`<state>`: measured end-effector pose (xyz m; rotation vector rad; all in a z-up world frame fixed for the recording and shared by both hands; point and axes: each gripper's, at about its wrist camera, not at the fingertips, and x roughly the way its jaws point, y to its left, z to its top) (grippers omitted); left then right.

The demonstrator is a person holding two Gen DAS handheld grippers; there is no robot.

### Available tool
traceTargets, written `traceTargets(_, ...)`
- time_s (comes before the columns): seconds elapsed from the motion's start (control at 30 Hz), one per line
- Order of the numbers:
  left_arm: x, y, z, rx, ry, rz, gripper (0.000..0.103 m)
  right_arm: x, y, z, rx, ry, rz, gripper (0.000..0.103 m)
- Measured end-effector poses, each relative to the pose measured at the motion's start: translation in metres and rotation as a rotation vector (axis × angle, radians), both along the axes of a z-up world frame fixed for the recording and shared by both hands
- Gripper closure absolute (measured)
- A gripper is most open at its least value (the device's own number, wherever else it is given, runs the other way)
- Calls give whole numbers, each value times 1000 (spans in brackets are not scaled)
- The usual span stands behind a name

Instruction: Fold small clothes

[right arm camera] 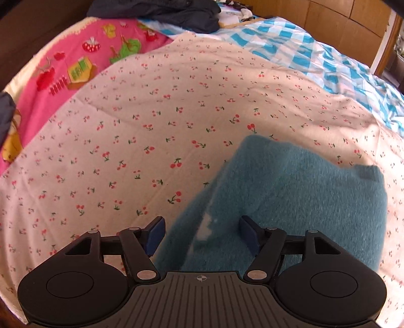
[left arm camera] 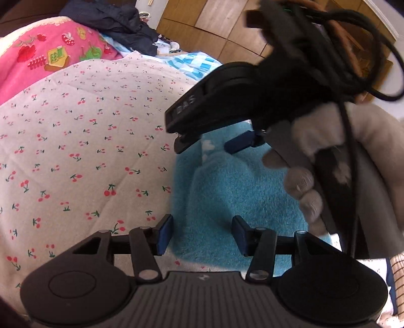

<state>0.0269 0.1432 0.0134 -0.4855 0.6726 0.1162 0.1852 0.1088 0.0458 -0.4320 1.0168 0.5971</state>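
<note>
A fluffy teal garment [left arm camera: 234,191] lies on the cherry-print sheet [left arm camera: 88,141], with a small white patch near its left edge. My left gripper [left arm camera: 202,234] stands open just above the garment's near left edge, nothing pinched between its blue pads. Beyond it, my right gripper [left arm camera: 210,145] hangs over the garment's far part, held by a hand in a grey glove [left arm camera: 308,191]. In the right wrist view the garment [right arm camera: 303,201] lies as a folded block, and the right gripper [right arm camera: 202,234] is open above its left edge, its pads apart from the cloth.
A pink strawberry-print blanket [right arm camera: 83,65] lies at the far left. A blue-and-white checked cover [right arm camera: 315,55] lies at the far right. A heap of dark clothes [right arm camera: 161,12] sits at the back. Black cables [left arm camera: 366,63] hang from the right gripper.
</note>
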Motion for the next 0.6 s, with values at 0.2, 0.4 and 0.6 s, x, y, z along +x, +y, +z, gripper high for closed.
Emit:
traceTargets(0.2,-7,1,6,7,-50,-3,61,9,-17,13,-33,-24,8,83)
traceTargets(0.4,-6,-5,8,46,-50,-9,61,17,-19,22,21,61,-62,61)
traceTargets(0.6,-8,-3,7,38,-58,-14,61,13,31,2,-177,16,-2,32)
